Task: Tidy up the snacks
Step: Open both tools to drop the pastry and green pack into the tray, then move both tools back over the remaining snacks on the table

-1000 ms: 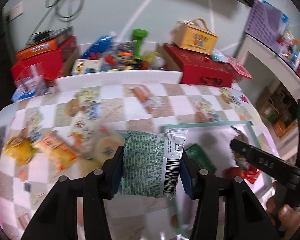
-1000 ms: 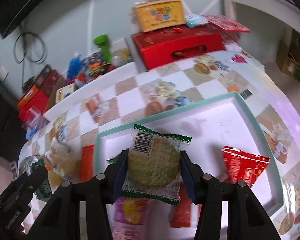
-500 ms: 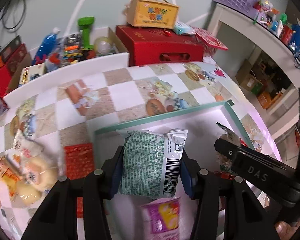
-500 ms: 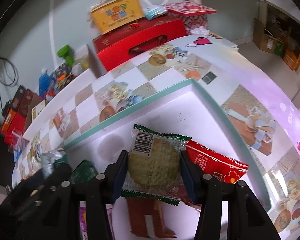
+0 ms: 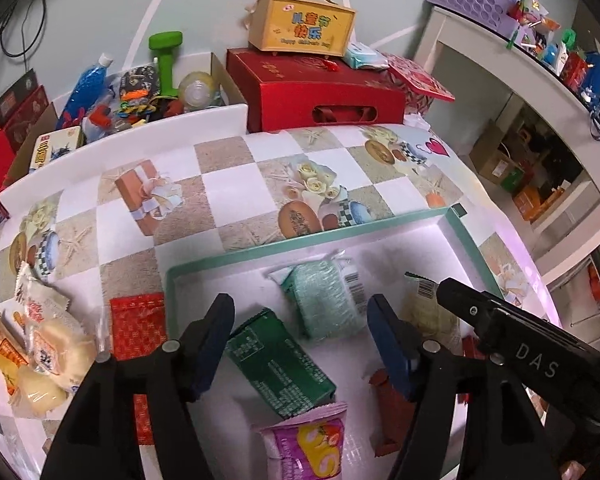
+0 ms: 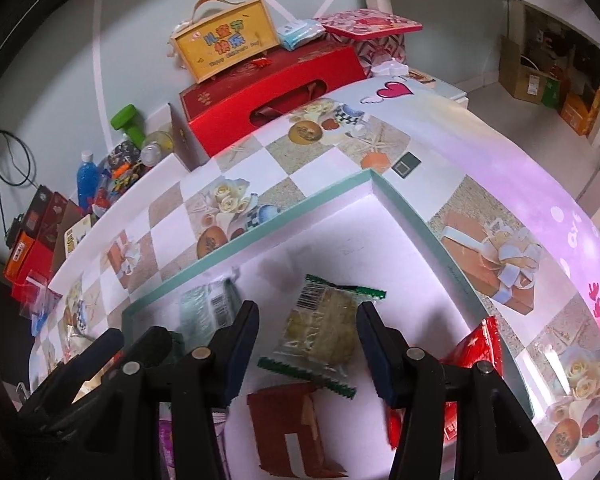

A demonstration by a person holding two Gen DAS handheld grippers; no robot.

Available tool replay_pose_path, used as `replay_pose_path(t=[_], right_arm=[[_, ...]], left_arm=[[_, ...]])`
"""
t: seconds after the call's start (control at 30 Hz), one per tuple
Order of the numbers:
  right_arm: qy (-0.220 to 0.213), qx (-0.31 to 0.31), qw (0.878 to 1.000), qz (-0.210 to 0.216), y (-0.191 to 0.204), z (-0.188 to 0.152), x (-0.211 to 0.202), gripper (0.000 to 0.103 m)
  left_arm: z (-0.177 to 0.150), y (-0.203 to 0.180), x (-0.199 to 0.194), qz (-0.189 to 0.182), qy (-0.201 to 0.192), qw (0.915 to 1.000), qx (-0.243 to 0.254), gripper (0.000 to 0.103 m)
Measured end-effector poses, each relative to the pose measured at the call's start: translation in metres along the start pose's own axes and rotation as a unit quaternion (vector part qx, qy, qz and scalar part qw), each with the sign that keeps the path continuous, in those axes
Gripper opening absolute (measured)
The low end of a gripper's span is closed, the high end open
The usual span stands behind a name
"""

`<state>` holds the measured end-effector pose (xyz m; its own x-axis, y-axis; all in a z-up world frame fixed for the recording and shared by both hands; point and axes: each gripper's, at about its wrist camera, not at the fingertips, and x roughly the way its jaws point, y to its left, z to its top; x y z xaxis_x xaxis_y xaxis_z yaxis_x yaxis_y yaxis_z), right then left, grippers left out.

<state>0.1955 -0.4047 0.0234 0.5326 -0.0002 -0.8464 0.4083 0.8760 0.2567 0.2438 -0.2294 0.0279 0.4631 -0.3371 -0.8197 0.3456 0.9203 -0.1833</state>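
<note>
Left gripper (image 5: pixel 300 316): jaws have just been opening, now wide, nothing pressed between them; the pale green packet (image 5: pixel 326 300) lies loose in my teal-rimmed tray (image 5: pixel 300 246), beside a dark green packet (image 5: pixel 280 366). Right gripper (image 6: pixel 308 320): jaws parted slightly, pads apart from the biscuit packet (image 6: pixel 320 328), which lies in the tray between them, near a red packet (image 6: pixel 480 350).

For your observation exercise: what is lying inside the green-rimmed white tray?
Inside the tray: a pale green packet, dark green packet, biscuit packet, brown packet, pink-yellow packet and red packet. The grippers hide the near part.
</note>
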Motion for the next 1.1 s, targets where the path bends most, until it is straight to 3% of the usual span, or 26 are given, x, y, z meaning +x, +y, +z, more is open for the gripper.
replay_pose_path(t=[0.07, 0.1, 0.2, 0.27, 0.33, 0.5, 0.8, 1.1], right_arm=[[-0.002, -0.004, 1.000, -0.001, 0.002, 0.000, -0.002, 0.057], [-0.002, -0.006, 1.000, 0.000, 0.003, 0.000, -0.002, 0.059], [-0.009, -0.002, 1.000, -0.008, 0.001, 0.000, -0.003, 0.083], [-0.012, 0.001, 1.000, -0.013, 0.000, 0.001, -0.003, 0.099], [-0.017, 0.005, 1.000, -0.014, -0.003, 0.002, -0.004, 0.103], [-0.027, -0.001, 1.000, -0.016, -0.002, 0.002, -0.005, 0.103], [-0.053, 0.001, 0.998, -0.012, 0.000, 0.003, -0.012, 0.103], [-0.035, -0.009, 0.999, 0.016, 0.016, 0.000, -0.009, 0.103]], left_arm=[[0.000, 0.004, -0.004, 0.004, -0.005, 1.0000, -0.006, 0.072], [0.000, 0.007, -0.005, 0.010, -0.007, 0.9999, -0.012, 0.079], [-0.001, 0.018, -0.009, 0.044, -0.023, 0.9983, -0.031, 0.098], [-0.001, 0.026, -0.012, 0.069, -0.032, 0.9963, -0.039, 0.101], [-0.002, 0.033, -0.013, 0.084, -0.039, 0.9946, -0.047, 0.101], [-0.004, 0.043, -0.013, 0.101, -0.048, 0.9920, -0.059, 0.102], [-0.006, 0.042, -0.016, 0.094, -0.064, 0.9920, -0.056, 0.102], [-0.012, 0.065, -0.034, 0.107, -0.066, 0.9899, -0.067, 0.102]])
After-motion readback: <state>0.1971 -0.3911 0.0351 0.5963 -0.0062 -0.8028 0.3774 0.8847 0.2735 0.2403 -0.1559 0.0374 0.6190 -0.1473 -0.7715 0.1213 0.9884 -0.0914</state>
